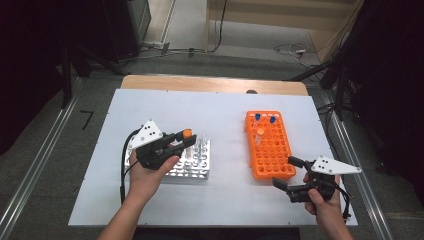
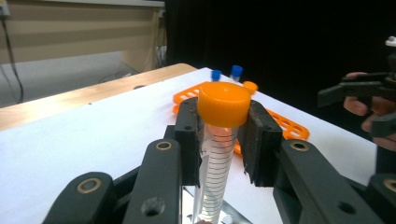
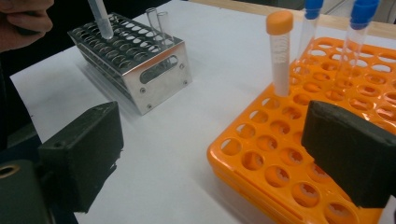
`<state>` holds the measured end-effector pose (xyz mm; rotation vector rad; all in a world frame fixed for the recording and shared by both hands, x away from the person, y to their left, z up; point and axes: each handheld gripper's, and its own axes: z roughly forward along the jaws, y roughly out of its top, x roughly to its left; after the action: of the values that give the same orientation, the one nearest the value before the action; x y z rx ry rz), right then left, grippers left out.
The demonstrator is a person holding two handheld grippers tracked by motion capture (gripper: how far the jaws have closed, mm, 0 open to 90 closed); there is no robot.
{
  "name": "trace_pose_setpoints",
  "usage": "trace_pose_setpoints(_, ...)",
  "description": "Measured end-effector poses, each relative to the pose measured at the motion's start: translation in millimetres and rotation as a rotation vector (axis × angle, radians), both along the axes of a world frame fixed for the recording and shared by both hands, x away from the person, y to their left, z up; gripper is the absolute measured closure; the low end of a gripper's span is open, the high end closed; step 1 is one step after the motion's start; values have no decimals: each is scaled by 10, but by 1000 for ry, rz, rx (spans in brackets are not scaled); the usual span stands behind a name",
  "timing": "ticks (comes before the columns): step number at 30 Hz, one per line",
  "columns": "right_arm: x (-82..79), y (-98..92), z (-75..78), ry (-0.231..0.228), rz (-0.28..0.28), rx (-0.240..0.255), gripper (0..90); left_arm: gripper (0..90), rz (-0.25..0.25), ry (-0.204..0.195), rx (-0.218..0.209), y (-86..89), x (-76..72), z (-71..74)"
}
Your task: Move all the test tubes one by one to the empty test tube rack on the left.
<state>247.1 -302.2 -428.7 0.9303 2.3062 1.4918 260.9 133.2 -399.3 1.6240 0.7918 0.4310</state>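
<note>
Bright even light on table (image 1: 150,210), dark surroundings; soft shadows; near jaws slightly blurred.

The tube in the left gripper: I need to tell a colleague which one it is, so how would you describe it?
On the white table, look above the metal rack at the left. The left gripper is shut on a clear graduated tube just under its cap. Its orange cap sets it apart from the uncapped tubes in that rack.

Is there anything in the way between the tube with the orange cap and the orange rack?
Nothing visible. The left hand-held gripper holds the orange-capped tube above the metal rack. Only bare white table lies between it and the orange rack, which has many free holes.
</note>
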Motion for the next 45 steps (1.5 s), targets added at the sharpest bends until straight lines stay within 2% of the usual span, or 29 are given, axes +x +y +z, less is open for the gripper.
trace_pose_setpoints(5,50,-78,-30,18,6,8,0,706,32,7,-2,25,119,-35)
trace_pose_setpoints(9,84,-107,-64,38,-7,-13,0,706,55,15,-4,36,220,-60)
trace_pose_setpoints(17,97,-141,-75,29,-25,-22,0,706,103,17,-16,23,386,-75)
trace_pose_setpoints(24,99,-157,-75,30,-32,-19,0,706,141,33,4,-24,490,-146)
trace_pose_setpoints(32,103,-157,-83,30,-26,-21,0,706,159,49,25,-57,530,-209)
trace_pose_setpoints(40,100,-146,-88,31,-18,-26,0,706,155,50,26,-54,475,-210)
trace_pose_setpoints(45,100,-144,-87,30,-15,-25,0,706,149,63,59,-61,451,-257)
